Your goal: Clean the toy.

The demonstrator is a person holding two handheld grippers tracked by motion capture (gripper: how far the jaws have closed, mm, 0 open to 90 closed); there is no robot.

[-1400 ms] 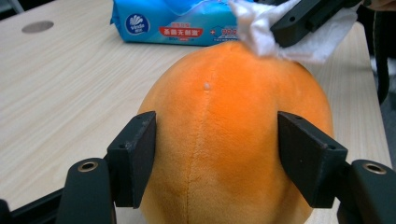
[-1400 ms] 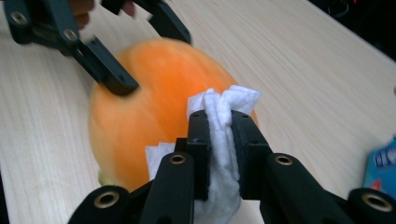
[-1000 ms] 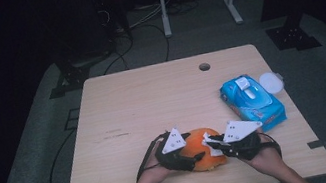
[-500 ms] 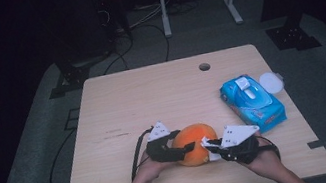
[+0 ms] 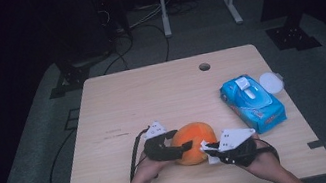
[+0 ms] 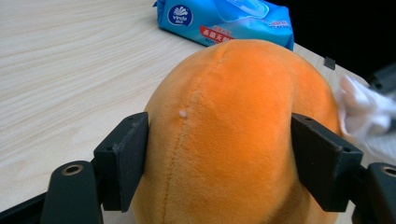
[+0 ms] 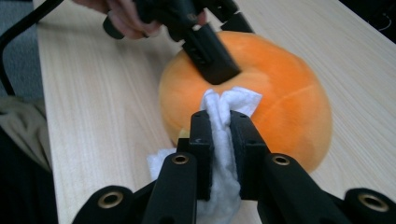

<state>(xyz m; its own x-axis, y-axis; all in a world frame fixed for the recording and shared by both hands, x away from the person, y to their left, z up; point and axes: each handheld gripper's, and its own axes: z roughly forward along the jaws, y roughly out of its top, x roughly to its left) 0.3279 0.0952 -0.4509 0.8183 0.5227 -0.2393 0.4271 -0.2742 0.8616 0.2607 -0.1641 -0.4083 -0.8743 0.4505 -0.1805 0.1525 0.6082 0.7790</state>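
On the pale wood table (image 5: 152,98), left tool (image 5: 181,148) clamps orange plush (image 5: 195,139); right tool (image 5: 212,150) pinches wipe (image 7: 224,121).

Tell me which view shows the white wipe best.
Right gripper view: the white wipe sits close up, pinched between the right gripper jaws, its tip against the orange plush. Left gripper view catches a blurred edge; high view shows a small white scrap.

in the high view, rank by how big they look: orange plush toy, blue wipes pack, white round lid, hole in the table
1. blue wipes pack
2. orange plush toy, close to the pack and partly covered by the claws, so unsure
3. white round lid
4. hole in the table
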